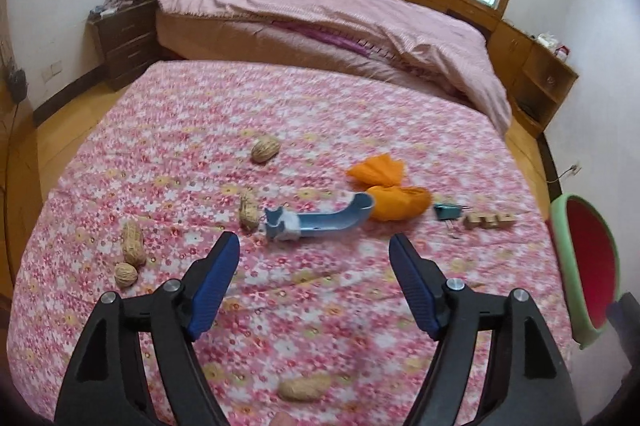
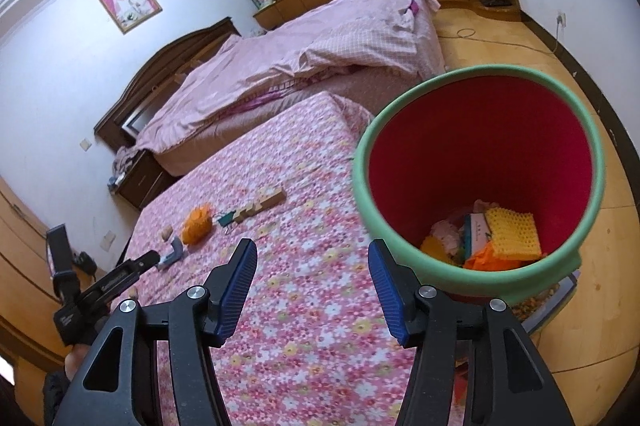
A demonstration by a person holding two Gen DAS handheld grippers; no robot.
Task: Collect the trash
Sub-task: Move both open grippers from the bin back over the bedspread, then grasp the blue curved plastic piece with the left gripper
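Note:
A flowered pink cloth [image 1: 304, 114] covers the table. On it lie several peanuts [image 1: 133, 243] and walnuts [image 1: 264, 148], a blue plastic piece [image 1: 320, 220], an orange crumpled wrapper [image 1: 390, 192], a teal binder clip [image 1: 447, 212] and wooden blocks [image 1: 489, 220]. My left gripper [image 1: 314, 246] hovers open just short of the blue piece, nothing between its fingers. My right gripper [image 2: 312, 252] is open and empty beside the red bin with a green rim [image 2: 476, 170], which holds orange, yellow and paper scraps [image 2: 492, 238]. The left gripper's body [image 2: 96, 290] shows at the left of the right wrist view.
The bin [image 1: 584, 266] stands off the table's right edge. One peanut [image 1: 304, 388] lies under my left gripper. A bed with a pink quilt [image 1: 320, 14] is behind the table, with wooden cabinets [image 1: 532, 66] along the far wall and wooden floor [image 2: 520, 42] around.

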